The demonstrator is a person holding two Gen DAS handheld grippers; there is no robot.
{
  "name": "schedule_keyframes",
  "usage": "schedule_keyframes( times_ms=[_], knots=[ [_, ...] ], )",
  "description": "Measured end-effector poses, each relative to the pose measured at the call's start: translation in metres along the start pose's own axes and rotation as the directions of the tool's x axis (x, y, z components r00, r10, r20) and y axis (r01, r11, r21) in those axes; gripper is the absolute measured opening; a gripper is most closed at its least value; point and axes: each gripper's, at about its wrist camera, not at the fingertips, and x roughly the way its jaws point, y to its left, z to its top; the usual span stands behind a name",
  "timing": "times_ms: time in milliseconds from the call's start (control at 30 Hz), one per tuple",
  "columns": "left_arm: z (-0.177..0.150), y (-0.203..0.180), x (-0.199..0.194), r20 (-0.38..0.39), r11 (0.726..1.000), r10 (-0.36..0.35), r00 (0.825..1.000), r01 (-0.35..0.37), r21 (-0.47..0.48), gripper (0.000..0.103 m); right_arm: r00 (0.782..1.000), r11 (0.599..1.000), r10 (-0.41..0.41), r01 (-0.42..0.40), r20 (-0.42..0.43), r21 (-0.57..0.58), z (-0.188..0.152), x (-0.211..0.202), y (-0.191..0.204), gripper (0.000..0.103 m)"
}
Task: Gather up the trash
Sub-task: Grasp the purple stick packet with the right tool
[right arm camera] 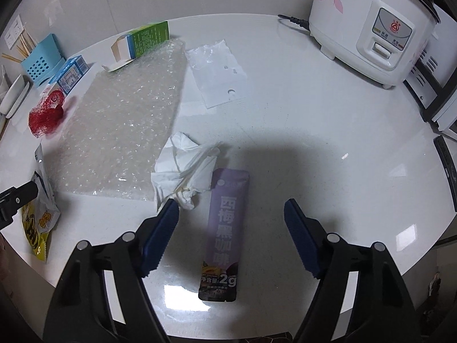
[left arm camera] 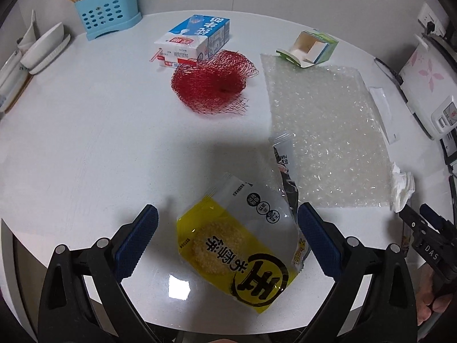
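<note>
The right gripper [right arm camera: 230, 214] stands wide open, holding nothing, its blue ribbed pads straddling a flat purple coffee sachet [right arm camera: 222, 237] on the glossy white table [right arm camera: 328, 171]. The sachet looks featherlight, thin and slick, so it probably wants pinching across its narrow width near the middle. Touching its top corner lies a crumpled tissue [right arm camera: 182, 171], soft and easily crushed. The left gripper [left arm camera: 228, 228] is likewise wide open and empty above a yellow snack wrapper [left arm camera: 228, 254], crinkly film likely to slide. Beyond lie a springy sheet of bubble wrap [left arm camera: 322, 125], a red mesh net [left arm camera: 212, 85] and stiff cartons.
</note>
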Motion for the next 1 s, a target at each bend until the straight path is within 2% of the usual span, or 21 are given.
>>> schedule_keyframes(
  times_ms=[200, 333, 433, 500, 600, 700, 1000],
  knots=[
    [-0.003, -0.006, 0.014, -0.04, 1.0, 0.009, 0.999, -0.009, -0.007, 0.095, 1.0, 1.0, -0.003, 0.003, -0.011, 0.005, 0.0, 0.006, 0.002, 0.067],
    [-0.004, -0.008, 0.016, -0.047, 1.0, 0.008, 0.999, -0.009, -0.01, 0.089, 1.0, 1.0, -0.002, 0.002, -0.012, 0.004, 0.0, 0.005, 0.004, 0.054],
    [-0.005, -0.006, 0.016, -0.065, 1.0, 0.007, 0.998, -0.009, -0.028, 0.077, 1.0, 1.0, 0.002, -0.002, -0.015, -0.003, 0.0, 0.003, 0.008, 0.038],
    [-0.007, -0.004, 0.013, -0.058, 0.999, 0.024, 0.998, -0.026, -0.03, 0.063, 1.0, 1.0, 0.004, -0.004, -0.017, -0.006, 0.0, 0.002, 0.01, 0.024],
    [-0.008, -0.002, 0.011, -0.054, 0.999, 0.026, 0.998, -0.027, -0.03, 0.051, 1.0, 1.0, -0.001, 0.001, -0.017, 0.0, 0.001, 0.001, 0.012, 0.023],
    [-0.008, 0.004, 0.009, -0.061, 0.999, 0.01, 0.998, -0.012, -0.04, 0.046, 1.0, 1.0, -0.014, 0.014, -0.008, 0.007, 0.0, 0.0, 0.011, 0.021],
    [-0.008, 0.011, -0.002, -0.03, 0.999, 0.027, 0.999, -0.028, -0.035, 0.044, 1.0, 1.0, -0.014, 0.014, 0.017, 0.027, 0.0, -0.008, 0.006, 0.02]
  ],
)
